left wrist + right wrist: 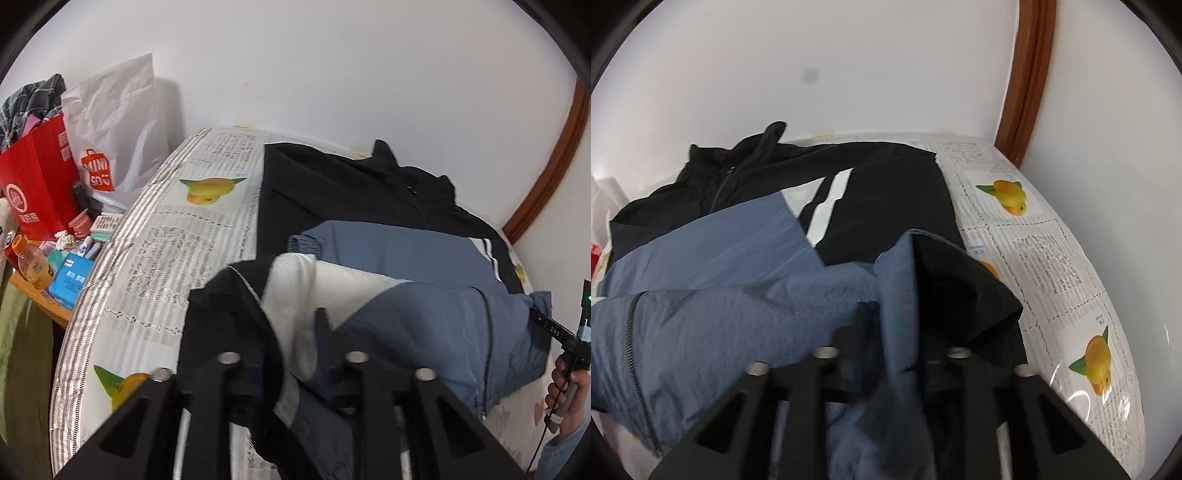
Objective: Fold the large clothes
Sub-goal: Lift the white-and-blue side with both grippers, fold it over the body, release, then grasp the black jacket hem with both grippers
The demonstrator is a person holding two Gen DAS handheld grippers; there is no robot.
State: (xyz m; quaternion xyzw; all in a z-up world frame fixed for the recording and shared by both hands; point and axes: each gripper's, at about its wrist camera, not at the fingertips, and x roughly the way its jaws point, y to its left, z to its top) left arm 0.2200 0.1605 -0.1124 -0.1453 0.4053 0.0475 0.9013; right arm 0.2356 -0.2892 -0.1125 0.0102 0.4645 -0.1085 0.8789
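Observation:
A large black, blue and white zip jacket (369, 206) lies on a table covered with a fruit-print cloth (184, 229). Its collar points to the far wall. My left gripper (295, 343) is shut on the jacket's lower hem, black and white fabric bunched between the fingers and lifted. My right gripper (897, 332) is shut on the other side of the hem (905, 288), blue and black fabric draped over it. The jacket (757, 236) also fills the right wrist view. The right gripper also shows at the edge of the left wrist view (546, 321), held by a hand.
A side table at the left holds a red bag (37, 184), a white Miniso bag (114, 136), a bottle (33, 262) and small boxes (70, 280). A white wall stands behind the table. A brown wooden frame (1030, 74) runs up at the right.

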